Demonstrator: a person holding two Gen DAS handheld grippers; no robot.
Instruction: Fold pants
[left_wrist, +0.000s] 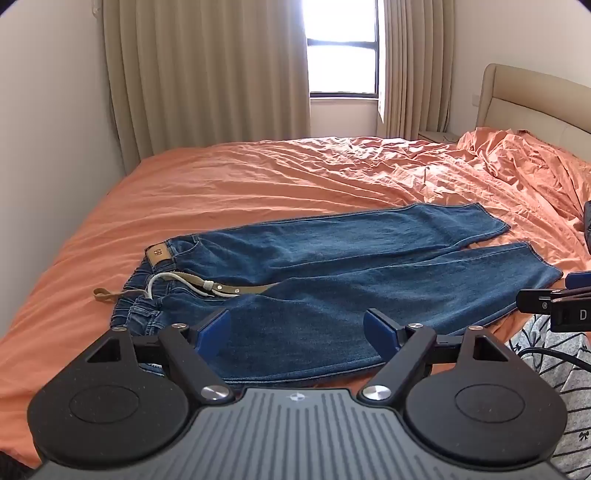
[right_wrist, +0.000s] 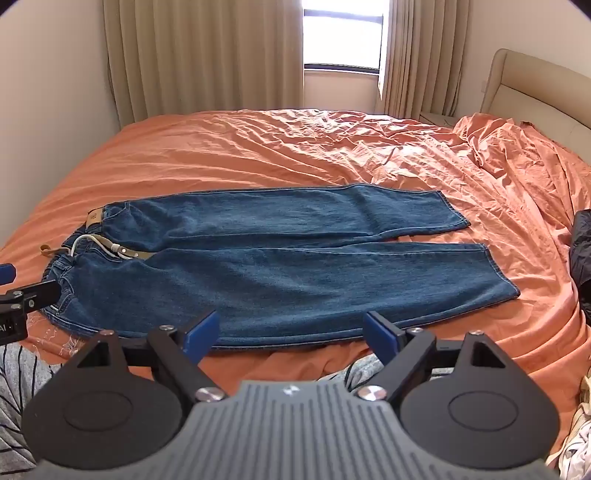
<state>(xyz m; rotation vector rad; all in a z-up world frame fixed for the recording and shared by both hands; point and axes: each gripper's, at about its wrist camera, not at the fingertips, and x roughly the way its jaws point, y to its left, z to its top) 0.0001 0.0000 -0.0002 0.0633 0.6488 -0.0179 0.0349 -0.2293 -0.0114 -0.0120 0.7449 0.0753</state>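
Blue jeans (left_wrist: 332, 273) lie flat on the orange bed, waistband at the left, both legs stretched to the right; they also show in the right wrist view (right_wrist: 280, 258). An olive belt (left_wrist: 236, 288) with a white cord lies across the waist. My left gripper (left_wrist: 297, 330) is open and empty, above the near leg close to the waist. My right gripper (right_wrist: 290, 334) is open and empty, at the near edge of the near leg. Each gripper shows at the edge of the other's view.
The orange sheet (right_wrist: 258, 147) is wrinkled, bunched toward the beige headboard (right_wrist: 535, 88) at the right. Curtains and a window stand behind the bed. A dark item (right_wrist: 581, 251) lies at the right edge. Striped grey fabric (left_wrist: 554, 350) lies at the near side.
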